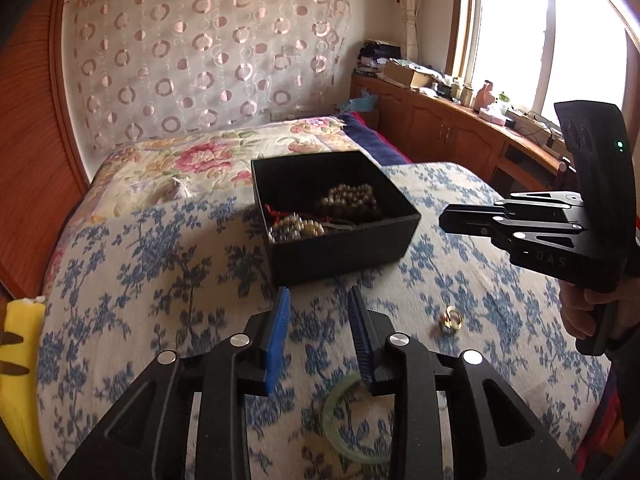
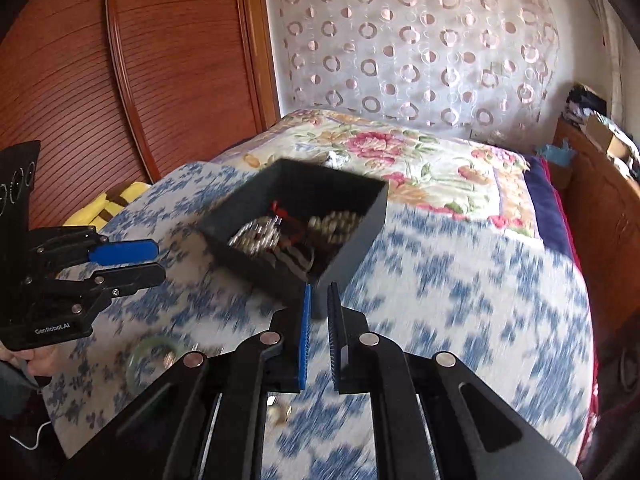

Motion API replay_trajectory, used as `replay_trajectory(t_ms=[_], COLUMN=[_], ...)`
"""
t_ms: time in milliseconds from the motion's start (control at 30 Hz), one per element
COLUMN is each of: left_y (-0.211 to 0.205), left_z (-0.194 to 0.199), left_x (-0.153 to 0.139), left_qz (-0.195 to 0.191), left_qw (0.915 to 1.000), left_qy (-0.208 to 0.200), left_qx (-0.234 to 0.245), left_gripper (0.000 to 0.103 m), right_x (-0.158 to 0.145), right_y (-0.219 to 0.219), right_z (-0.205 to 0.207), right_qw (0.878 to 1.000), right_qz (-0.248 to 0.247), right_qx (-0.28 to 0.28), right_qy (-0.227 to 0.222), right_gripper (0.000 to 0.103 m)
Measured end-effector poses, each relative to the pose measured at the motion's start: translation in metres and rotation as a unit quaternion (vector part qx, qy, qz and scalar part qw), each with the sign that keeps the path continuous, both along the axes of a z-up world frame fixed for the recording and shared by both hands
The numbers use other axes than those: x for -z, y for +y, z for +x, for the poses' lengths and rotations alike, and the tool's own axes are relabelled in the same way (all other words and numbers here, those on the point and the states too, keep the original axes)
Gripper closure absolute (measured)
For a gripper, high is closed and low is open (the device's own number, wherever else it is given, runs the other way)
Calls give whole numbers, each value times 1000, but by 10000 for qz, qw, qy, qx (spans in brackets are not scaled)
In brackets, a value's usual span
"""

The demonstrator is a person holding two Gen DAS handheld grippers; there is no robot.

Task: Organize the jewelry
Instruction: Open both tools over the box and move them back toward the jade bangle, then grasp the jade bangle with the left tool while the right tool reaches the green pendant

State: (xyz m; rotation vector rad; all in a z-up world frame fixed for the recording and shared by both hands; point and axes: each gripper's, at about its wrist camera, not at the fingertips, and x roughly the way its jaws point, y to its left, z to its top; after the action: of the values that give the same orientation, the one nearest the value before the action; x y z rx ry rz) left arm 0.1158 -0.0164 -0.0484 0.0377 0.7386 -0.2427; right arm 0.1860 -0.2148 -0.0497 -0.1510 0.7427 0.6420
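Hovering over the bed, both grippers empty.
Left gripper (image 1: 320, 300) gapes; right gripper (image 2: 318, 300) narrowly parted near black box (image 1: 340, 248); gold ring (image 1: 451, 319) beside.

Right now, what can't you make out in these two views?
- Bangle: left wrist view, its right part hidden behind the left tool.
- Ring: right wrist view, blurred and partly behind the right tool.
- Box contents: right view motion-blurred; in the left view the near wall hides the bottom.
- Bead strands: too tangled to count.
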Motion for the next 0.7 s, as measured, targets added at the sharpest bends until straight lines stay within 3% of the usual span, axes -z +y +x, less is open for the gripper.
replay_trajectory(t_ms=[233, 367, 500, 567, 633, 700], left_y=[-7, -11, -15, -19, -22, -23], left_z=[-29, -37, -43, -44, -45, -43], left_x=[12, 19, 28, 32, 37, 40], left_qz=[117, 86, 105, 151, 201, 182], left_qw=[9999, 9997, 9993, 9989, 9985, 9982], left_qy=[106, 221, 353, 435, 484, 551], left_qx=[-18, 51, 99, 122, 126, 124], left_gripper=[56, 34, 26, 25, 20, 18], right_x=[14, 22, 30, 33, 36, 37], right_y=[-8, -13, -21, -25, -30, -33], right_z=[-42, -68, -88, -94, -101, -105], right_qw=[9999, 9997, 9993, 9992, 9989, 9990], right_qz=[68, -144, -180, -169, -164, -110], right_qx=[67, 220, 340, 372, 431, 434], right_qy=[59, -26, -19, 16, 8, 33], right_gripper=[93, 93, 69, 66, 52, 50])
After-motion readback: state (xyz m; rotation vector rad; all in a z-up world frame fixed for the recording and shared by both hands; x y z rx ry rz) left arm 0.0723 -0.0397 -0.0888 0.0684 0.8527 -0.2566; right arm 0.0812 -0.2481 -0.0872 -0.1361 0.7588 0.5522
